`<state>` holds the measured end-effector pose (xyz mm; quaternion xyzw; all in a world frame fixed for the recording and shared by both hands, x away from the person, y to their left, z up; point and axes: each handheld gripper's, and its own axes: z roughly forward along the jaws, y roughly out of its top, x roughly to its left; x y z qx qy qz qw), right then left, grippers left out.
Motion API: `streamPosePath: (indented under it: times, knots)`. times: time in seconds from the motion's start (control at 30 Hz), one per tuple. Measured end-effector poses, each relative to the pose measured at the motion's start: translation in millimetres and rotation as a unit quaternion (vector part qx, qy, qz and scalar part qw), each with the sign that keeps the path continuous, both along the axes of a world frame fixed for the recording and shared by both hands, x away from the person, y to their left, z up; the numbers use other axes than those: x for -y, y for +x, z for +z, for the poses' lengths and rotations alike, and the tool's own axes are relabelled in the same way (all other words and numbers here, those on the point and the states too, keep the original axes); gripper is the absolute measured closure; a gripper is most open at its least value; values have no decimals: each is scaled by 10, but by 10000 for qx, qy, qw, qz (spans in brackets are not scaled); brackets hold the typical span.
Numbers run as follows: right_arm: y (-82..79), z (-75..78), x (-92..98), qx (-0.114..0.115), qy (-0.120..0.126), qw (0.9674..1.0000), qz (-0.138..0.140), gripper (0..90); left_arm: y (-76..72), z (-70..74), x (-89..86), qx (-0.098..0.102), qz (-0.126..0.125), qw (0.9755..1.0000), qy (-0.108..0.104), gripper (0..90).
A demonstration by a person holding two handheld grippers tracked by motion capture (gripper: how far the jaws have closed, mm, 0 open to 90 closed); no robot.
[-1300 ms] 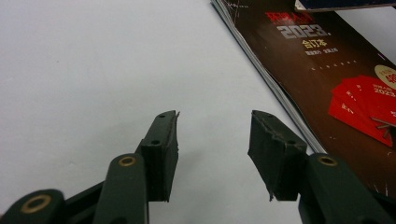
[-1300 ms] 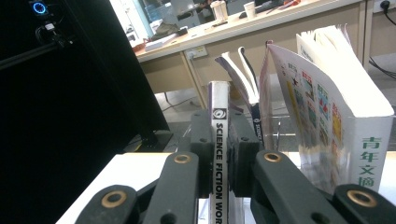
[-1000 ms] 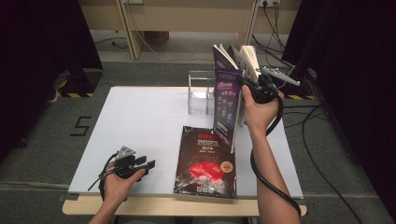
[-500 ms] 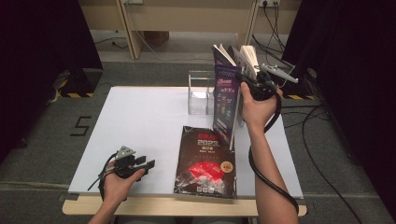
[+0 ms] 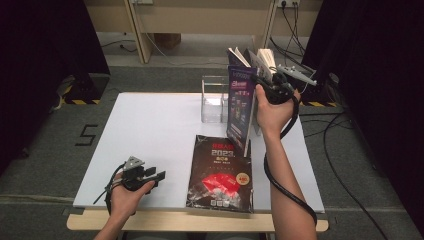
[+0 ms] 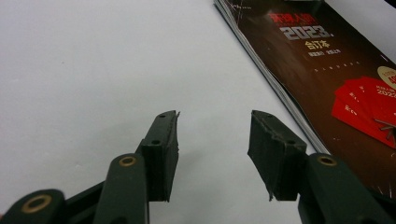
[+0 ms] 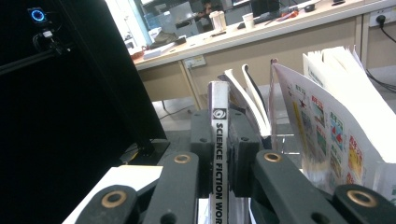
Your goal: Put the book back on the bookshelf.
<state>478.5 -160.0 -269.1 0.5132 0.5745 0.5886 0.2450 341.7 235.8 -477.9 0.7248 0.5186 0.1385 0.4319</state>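
My right gripper (image 5: 260, 83) is raised at the back right of the white table (image 5: 150, 130), shut on the spine of a purple magazine (image 5: 240, 107) that stands upright. In the right gripper view the jaws clamp the spine (image 7: 219, 154), printed "SCIENCE FICTION", and my right gripper (image 7: 219, 140) has other magazines (image 7: 336, 126) fanned out just to its right. A black "2023" magazine (image 5: 220, 172) lies flat near the front edge. My left gripper (image 5: 155, 176) rests low at the front left, open, with bare tabletop between the jaws (image 6: 212, 140); the black magazine (image 6: 336, 79) lies to its right.
A clear acrylic holder (image 5: 212, 100) stands at the back of the table, just left of the upright magazines. A cable hangs from the right gripper along the forearm. Wooden desk legs and grey floor lie beyond the table's far edge.
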Motion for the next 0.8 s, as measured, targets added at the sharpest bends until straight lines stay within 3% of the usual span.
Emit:
streamPosePath:
  times: [0.43,0.8]
  knots:
    - [45,-45,-16,8,-42,10000,-36,832,-1,-8,4,-9,-5,10000,3,517]
    - [119,2,-33,76,-85,9999,-105,831,7,-7,-3,-10,5,10000,13,518]
